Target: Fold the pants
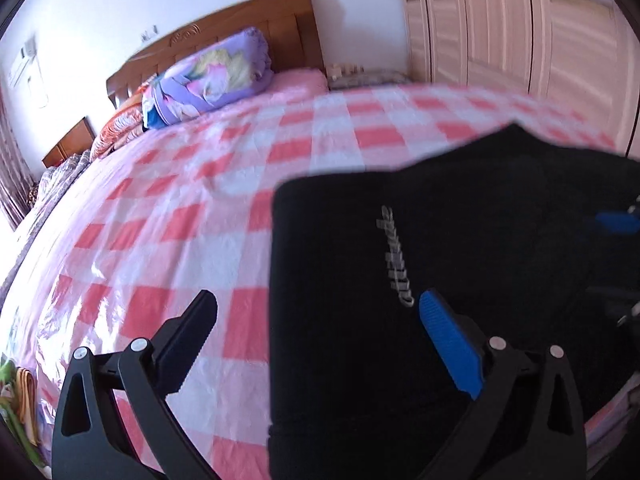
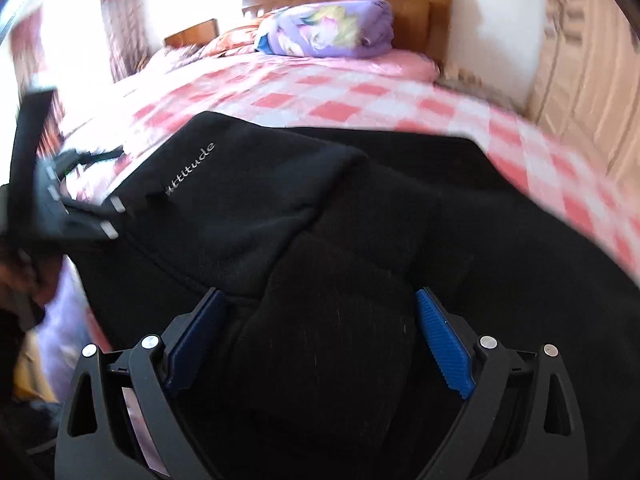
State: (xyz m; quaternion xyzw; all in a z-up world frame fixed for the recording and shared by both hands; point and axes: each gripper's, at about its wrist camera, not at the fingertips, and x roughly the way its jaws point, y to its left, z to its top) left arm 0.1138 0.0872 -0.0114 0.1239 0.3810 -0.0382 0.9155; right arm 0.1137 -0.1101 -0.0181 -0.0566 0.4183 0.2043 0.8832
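- One bed [image 1: 168, 216] fills both views, spread with a single pink-and-white checked sheet; it stretches ahead of both tongs.
- One cream wardrobe [image 1: 520, 32] with slatted doors stands beyond the bed, ahead and to the right of the tongs.
- One wooden headboard [image 1: 248, 28] closes the far end of the bed, well ahead of the tongs; one small wooden bedside cabinet [image 1: 68, 144] stands to its left.
- One pair of black pants [image 2: 320, 220] lies folded over on the sheet at the near edge of the bed, directly under and ahead of the right tongs and beneath the right finger of the left tongs. One line of silver lettering [image 2: 192, 168] shows on the upper flap.
- One rolled purple quilt [image 1: 216, 72] with a cartoon print lies by the headboard, far ahead of the tongs, with one orange patterned pillow [image 1: 116, 128] to its left.
- Two tongs are counted. The left gripper [image 1: 316, 308] stands wide open, holding nothing: its left finger is over bare sheet and its right finger over the pants' left edge.
- The right gripper [image 2: 320, 312] is spread wide, its two blue pads [image 2: 444, 344] clear on either side of a mound of black cloth, without pressing it.
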